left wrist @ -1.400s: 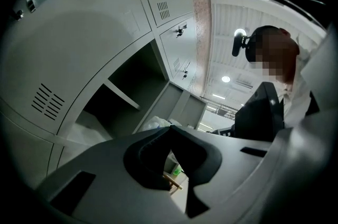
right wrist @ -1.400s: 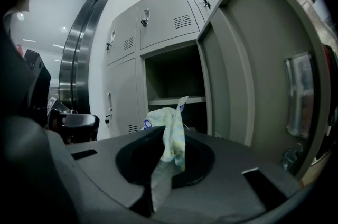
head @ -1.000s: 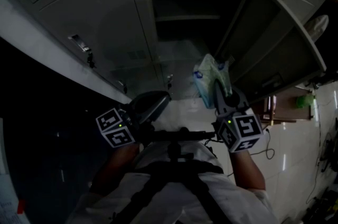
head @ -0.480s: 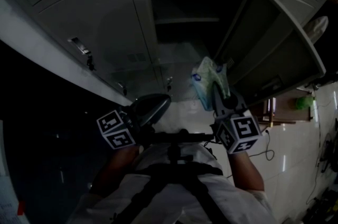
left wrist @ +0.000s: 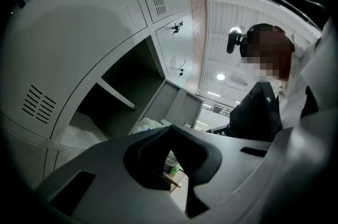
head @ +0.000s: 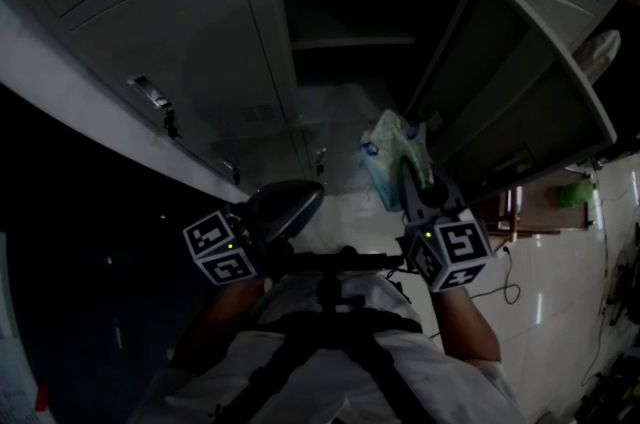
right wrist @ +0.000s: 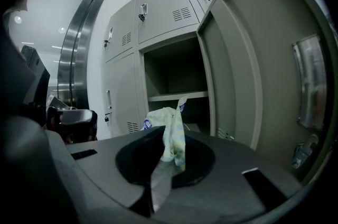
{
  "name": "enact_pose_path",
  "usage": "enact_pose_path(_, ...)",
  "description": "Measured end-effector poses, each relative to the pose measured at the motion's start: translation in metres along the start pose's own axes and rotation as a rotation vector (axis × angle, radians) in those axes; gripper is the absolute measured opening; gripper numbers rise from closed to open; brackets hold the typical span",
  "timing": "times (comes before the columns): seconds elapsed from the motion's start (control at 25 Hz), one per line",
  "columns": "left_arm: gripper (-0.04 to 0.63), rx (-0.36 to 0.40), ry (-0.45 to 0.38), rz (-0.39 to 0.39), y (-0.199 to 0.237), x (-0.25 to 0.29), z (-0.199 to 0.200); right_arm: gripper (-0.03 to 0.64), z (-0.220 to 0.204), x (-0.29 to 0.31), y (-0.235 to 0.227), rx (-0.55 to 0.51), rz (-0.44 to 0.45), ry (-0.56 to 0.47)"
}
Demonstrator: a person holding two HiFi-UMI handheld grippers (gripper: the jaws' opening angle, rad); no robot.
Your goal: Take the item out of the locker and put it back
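Note:
My right gripper (head: 409, 174) is shut on a crumpled white, green and blue plastic packet (head: 394, 150). It holds the packet just in front of the open locker (head: 345, 22), below its shelf (head: 352, 40). In the right gripper view the packet (right wrist: 170, 130) sticks up from between the closed jaws of the right gripper (right wrist: 167, 150), with the locker opening (right wrist: 174, 72) straight behind it. My left gripper (head: 300, 195) hangs lower left, apart from the packet. In its own view the left gripper (left wrist: 169, 129) is shut with nothing held.
The locker's door (head: 520, 82) stands swung open to the right, close beside the right gripper. Closed locker doors with handles (head: 155, 92) line the left. A pale tiled floor (head: 570, 292) with a cable lies at the lower right.

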State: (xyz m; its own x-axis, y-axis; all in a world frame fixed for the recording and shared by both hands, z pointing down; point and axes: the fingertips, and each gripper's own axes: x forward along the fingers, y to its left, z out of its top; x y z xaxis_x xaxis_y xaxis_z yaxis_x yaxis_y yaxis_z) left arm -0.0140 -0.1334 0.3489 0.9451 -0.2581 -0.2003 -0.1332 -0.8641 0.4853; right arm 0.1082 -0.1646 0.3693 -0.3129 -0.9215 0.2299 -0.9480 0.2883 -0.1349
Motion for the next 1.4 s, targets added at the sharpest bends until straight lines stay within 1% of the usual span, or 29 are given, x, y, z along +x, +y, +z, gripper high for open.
enact_pose_path(0.12, 0.000, -0.024, -0.024, -0.008, 0.002, 0.001, 0.003, 0.000, 0.000, 0.001, 0.000, 0.003, -0.004, 0.010)
enact_pose_path(0.28, 0.000, -0.038, -0.036, 0.007, 0.007, 0.000, 0.005, 0.000, 0.004, 0.005, 0.000, -0.007, -0.002, 0.003)
enact_pose_path(0.6, 0.000, -0.037, -0.046, 0.038, 0.020, -0.003, 0.010, 0.000, 0.017, 0.020, -0.003, -0.043, -0.003, -0.008)
enact_pose_path(0.72, 0.000, -0.033, -0.049, 0.056, 0.027, -0.004, 0.014, 0.000, 0.028, 0.026, -0.006, -0.069, -0.006, -0.020)
enact_pose_path(0.92, 0.000, 0.024, -0.062, 0.085, 0.038, 0.002, 0.030, 0.000, 0.059, 0.046, -0.011, -0.150, -0.005, -0.059)
enact_pose_path(1.04, 0.000, 0.054, -0.054, 0.058, 0.040, 0.006, 0.037, 0.000, 0.083, 0.061, -0.010, -0.185, -0.001, -0.090)
enact_pose_path(1.16, 0.000, 0.053, -0.060, 0.045, 0.040, 0.016, 0.052, 0.000, 0.106, 0.075, -0.011, -0.211, -0.005, -0.118)
enact_pose_path(1.4, 0.000, 0.096, -0.066, 0.025, 0.046, 0.032, 0.076, 0.000, 0.139, 0.105, -0.015, -0.250, -0.025, -0.146)
